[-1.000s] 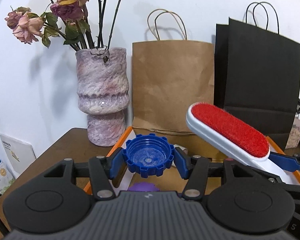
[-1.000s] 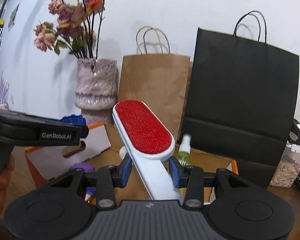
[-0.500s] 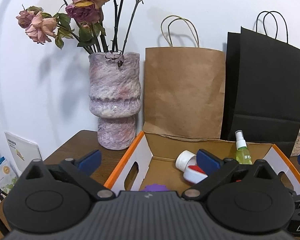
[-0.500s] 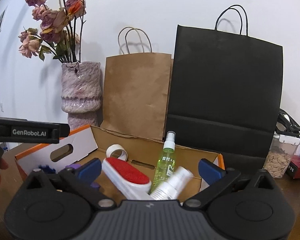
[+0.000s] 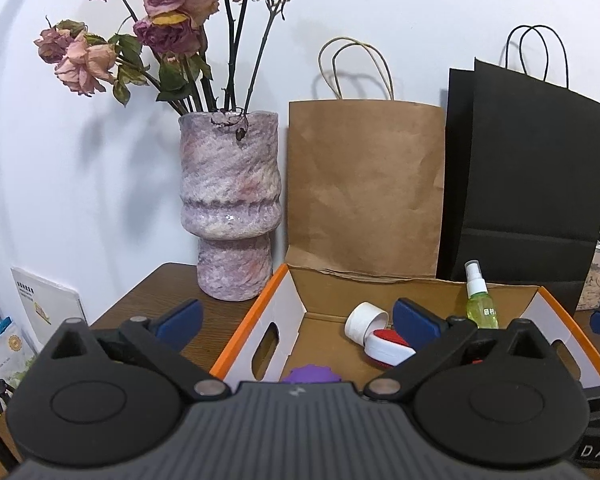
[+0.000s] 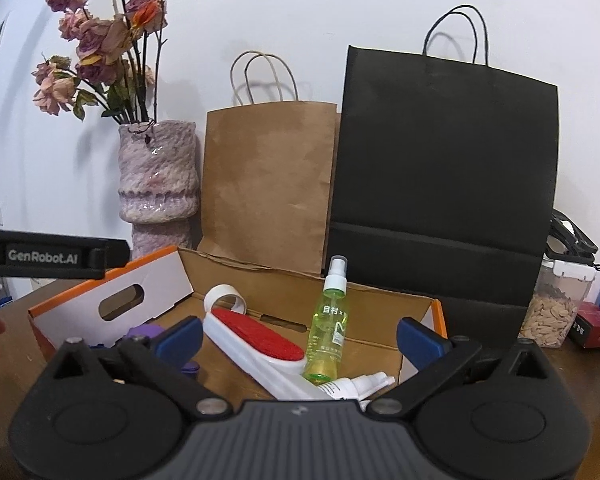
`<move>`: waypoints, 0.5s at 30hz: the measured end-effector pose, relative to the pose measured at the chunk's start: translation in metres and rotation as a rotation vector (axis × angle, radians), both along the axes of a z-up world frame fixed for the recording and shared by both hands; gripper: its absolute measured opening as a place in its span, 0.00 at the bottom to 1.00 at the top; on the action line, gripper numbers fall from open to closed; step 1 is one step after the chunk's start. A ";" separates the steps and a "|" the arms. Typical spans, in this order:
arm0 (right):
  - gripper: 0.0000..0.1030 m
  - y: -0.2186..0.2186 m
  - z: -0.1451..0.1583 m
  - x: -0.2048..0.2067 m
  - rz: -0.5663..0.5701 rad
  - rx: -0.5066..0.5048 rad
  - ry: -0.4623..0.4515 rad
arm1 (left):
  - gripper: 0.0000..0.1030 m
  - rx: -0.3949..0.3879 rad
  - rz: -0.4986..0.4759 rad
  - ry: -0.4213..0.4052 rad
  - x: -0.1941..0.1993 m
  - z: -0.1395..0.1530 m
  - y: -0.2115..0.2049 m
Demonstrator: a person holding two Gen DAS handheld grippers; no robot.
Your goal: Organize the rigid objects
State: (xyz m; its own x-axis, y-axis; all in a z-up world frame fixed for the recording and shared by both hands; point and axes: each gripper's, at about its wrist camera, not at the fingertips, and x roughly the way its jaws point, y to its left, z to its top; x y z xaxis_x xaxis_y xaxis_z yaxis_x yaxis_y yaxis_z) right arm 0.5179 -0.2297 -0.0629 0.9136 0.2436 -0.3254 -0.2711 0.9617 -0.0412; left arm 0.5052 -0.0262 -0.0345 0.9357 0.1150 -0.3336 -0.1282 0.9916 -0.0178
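Left wrist view: the left gripper (image 5: 296,318) is spread wide with nothing between its blue pads (image 5: 180,316), held above the near left corner of the orange-edged cardboard box (image 5: 256,320). Inside the box, the red-faced lint brush (image 5: 388,346) lies beyond the right pad, partly hidden by it, and a white roll (image 5: 364,320) touches the brush's far end. A green spray bottle (image 5: 478,304) stands upright toward the box's far right wall. A purple piece (image 5: 310,374) shows just over the gripper body, at the box's near side. Behind the box stand a mottled vase (image 5: 230,208), a brown paper bag (image 5: 364,188) and a black paper bag (image 5: 528,184).

Right wrist view: the right gripper (image 6: 300,338) is also wide apart and empty, above the box's (image 6: 112,300) near edge. The lint brush (image 6: 256,342) lies in the box between the two pads, closer to the left one, its handle running toward the gripper. The green spray bottle (image 6: 330,324) stands just right of the brush, and a white bottle (image 6: 356,386) lies on its side at the box's near edge.
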 end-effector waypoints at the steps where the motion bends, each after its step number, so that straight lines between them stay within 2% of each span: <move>1: 1.00 -0.001 0.000 -0.002 -0.002 0.003 -0.002 | 1.00 -0.001 -0.002 -0.001 -0.003 0.001 0.000; 10: 1.00 -0.009 0.012 -0.046 -0.022 0.029 -0.035 | 1.00 0.024 -0.030 -0.018 -0.045 0.017 -0.005; 15: 1.00 -0.013 0.025 -0.089 -0.024 0.048 -0.062 | 1.00 0.029 -0.049 -0.024 -0.091 0.029 -0.007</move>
State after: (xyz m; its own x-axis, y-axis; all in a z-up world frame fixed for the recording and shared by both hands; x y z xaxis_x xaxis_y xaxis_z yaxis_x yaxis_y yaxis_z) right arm 0.4287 -0.2431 -0.0378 0.9375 0.2352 -0.2563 -0.2460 0.9692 -0.0104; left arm 0.4147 -0.0337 -0.0058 0.9481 0.0786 -0.3082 -0.0798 0.9968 0.0086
